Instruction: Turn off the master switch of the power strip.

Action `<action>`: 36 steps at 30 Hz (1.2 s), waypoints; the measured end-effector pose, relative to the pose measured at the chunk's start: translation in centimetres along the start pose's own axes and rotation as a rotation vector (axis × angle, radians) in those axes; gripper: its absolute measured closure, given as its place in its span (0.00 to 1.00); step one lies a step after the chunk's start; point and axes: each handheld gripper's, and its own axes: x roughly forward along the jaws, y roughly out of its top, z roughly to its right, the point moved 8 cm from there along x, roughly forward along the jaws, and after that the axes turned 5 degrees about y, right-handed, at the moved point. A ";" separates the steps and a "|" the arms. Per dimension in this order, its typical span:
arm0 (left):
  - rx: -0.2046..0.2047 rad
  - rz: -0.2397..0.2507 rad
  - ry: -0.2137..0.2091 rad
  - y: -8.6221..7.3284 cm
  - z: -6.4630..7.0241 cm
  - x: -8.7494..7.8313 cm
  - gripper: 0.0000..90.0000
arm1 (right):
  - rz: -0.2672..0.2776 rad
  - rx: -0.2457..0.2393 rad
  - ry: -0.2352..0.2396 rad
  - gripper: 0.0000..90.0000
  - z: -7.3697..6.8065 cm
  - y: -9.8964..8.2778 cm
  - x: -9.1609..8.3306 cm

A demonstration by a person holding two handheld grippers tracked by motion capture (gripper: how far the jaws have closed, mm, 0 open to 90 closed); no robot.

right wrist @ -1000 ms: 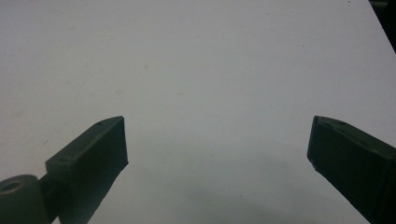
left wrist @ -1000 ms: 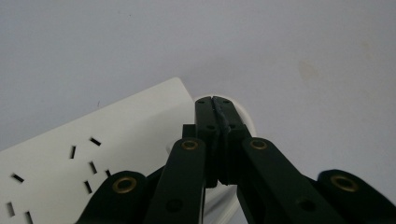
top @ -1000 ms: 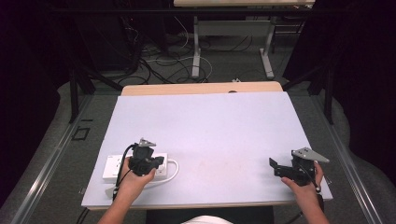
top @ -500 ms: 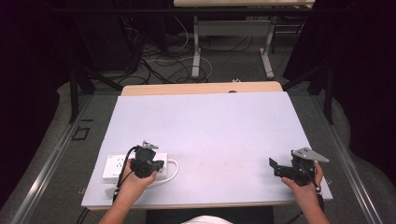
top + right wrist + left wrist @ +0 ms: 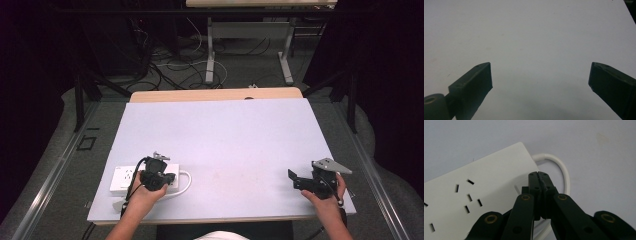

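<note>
— What are the left gripper's (image 5: 539, 173) fingers (image 5: 534, 180) doing?

— They are pressed tight together, tip to tip, with nothing between them. The tips sit over the end of the white power strip (image 5: 474, 195), right by the corner where its white cord (image 5: 560, 167) comes out and loops round. I can't tell whether they actually touch the strip.

— And where is the strip lying?

— Flat on the pale worktop (image 5: 225, 135), near the front left corner, socket slots facing up. In the high view the left hand (image 5: 145, 192) holds its gripper (image 5: 170, 177) right on top of the strip (image 5: 125, 177), the cord (image 5: 186, 181) curling out to the right of it.

— The other one?

— The right gripper's (image 5: 540, 75) fingers (image 5: 477, 77) stand wide apart over bare worktop (image 5: 536, 30), clasping nothing. From above, that gripper (image 5: 294, 179) is near the front right corner, well apart from the strip, with the right hand (image 5: 325, 197) behind it and a grey three-cornered plate (image 5: 331, 165) on top.
</note>
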 end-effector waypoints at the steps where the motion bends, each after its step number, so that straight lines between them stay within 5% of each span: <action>1: 0.001 -0.003 0.000 0.0 0.0 0.0 1.00 | 0.012 0.001 -0.002 0.05 0.0 0.1 0.1; 13: 0.009 -0.014 0.014 -0.2 0.1 0.4 1.00 | -0.009 0.001 0.001 0.05 -0.1 -0.1 0.0; 14: 0.012 -0.014 0.018 -0.2 0.2 0.3 1.00 | 0.031 0.004 -0.003 0.05 -0.2 0.1 0.3; 15: 0.015 -0.012 0.020 -0.2 0.1 0.3 1.00 | -0.002 0.002 0.004 0.05 -0.2 0.0 0.0; 17: -0.002 -0.005 0.021 -0.2 0.2 0.3 1.00 | 0.033 0.004 -0.005 0.05 -0.2 0.2 0.3; 20: -0.007 -0.004 -0.007 -0.2 0.0 0.2 1.00 | 0.015 0.002 0.000 0.05 -0.1 0.1 0.0; 28: -0.010 0.010 0.006 -0.1 -0.2 -0.1 1.00 | -0.006 -0.001 0.001 0.05 0.0 0.0 -0.1; 33: -0.017 0.015 0.005 -0.1 -0.1 -0.1 1.00 | 0.032 0.003 -0.006 0.05 -0.1 0.1 0.2; 36: -0.006 0.014 0.003 -0.1 -0.2 -0.1 1.00 | -0.003 0.001 0.005 0.05 -0.1 0.0 0.0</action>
